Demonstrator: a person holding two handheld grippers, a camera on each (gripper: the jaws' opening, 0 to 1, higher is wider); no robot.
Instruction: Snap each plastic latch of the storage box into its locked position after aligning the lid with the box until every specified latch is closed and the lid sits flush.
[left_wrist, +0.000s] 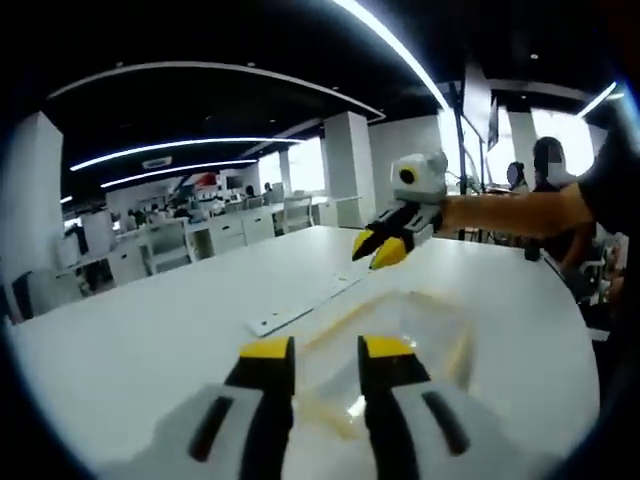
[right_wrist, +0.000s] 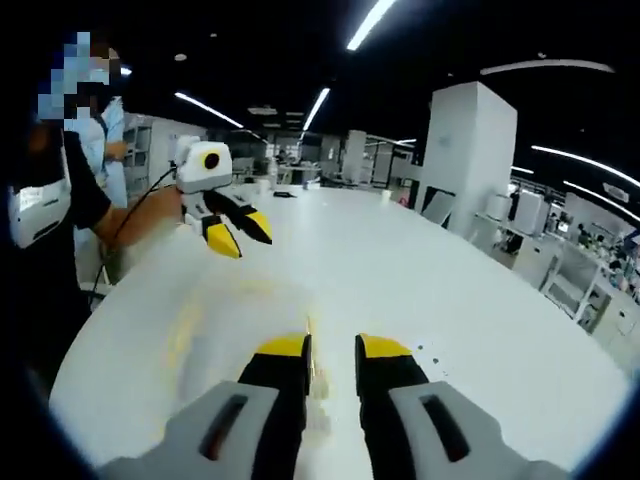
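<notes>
The left gripper (left_wrist: 327, 350) hangs just above the near end of the storage box (left_wrist: 400, 345), its yellow-tipped jaws parted with a clear gap and nothing between them. The right gripper (right_wrist: 333, 350) is the same in its own view: jaws apart, empty, low over the box's edge.

The box itself is a clear plastic one with pale yellow trim, lying flat on the white table (left_wrist: 150, 330), straight ahead at twelve o'clock from the left gripper's jaws. Through the blur I can make out the transparent lid (left_wrist: 420, 320) lying on top, but whether it sits flush I cannot tell. In the right gripper view the box (right_wrist: 235, 310) is a smear of yellow at about eleven o'clock from the jaws. I cannot pick out a single latch, raised or snapped down.

From the left gripper's view the other gripper (left_wrist: 392, 243) hovers beyond the far end of the box at about one o'clock; from the right one, its partner (right_wrist: 238, 233) hovers at about eleven. A thin white strip (left_wrist: 300, 305) lies on the table at the box's ten o'clock.

My guess: lid placed, latching barely begun or yet to come.
</notes>
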